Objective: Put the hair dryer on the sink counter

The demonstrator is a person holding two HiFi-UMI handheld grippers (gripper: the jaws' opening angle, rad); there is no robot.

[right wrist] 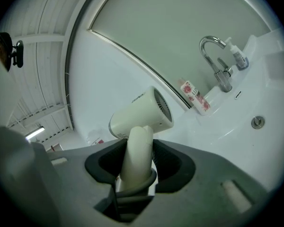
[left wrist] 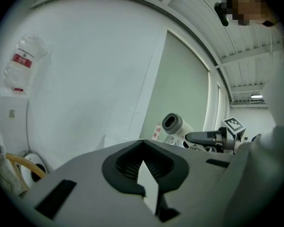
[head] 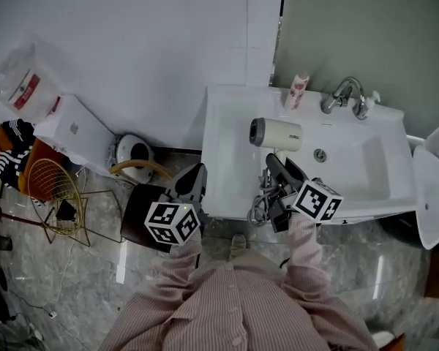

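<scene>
R gripper [right wrist: 137,157] fingers [right wrist: 102,164] clamp dryer [head: 276,134] handle, body over sink [head: 227,115] counter. L gripper [left wrist: 142,167] left of sink, jaws together, empty.

Hair dryer [head: 276,134] handle under right hand-held gripper [head: 280,167] in head view; tube [head: 298,91] print illegibly small.

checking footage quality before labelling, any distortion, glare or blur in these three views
Head view: evenly lit, slight bending at the edges, hair dryer sharp against the white sink counter. Left gripper view: strong fisheye bows the wall panel edge, dark vignette in the corners, mosaic patch top right. Right gripper view: same fisheye and vignette, faucet crisp, no harsh glare.
</scene>
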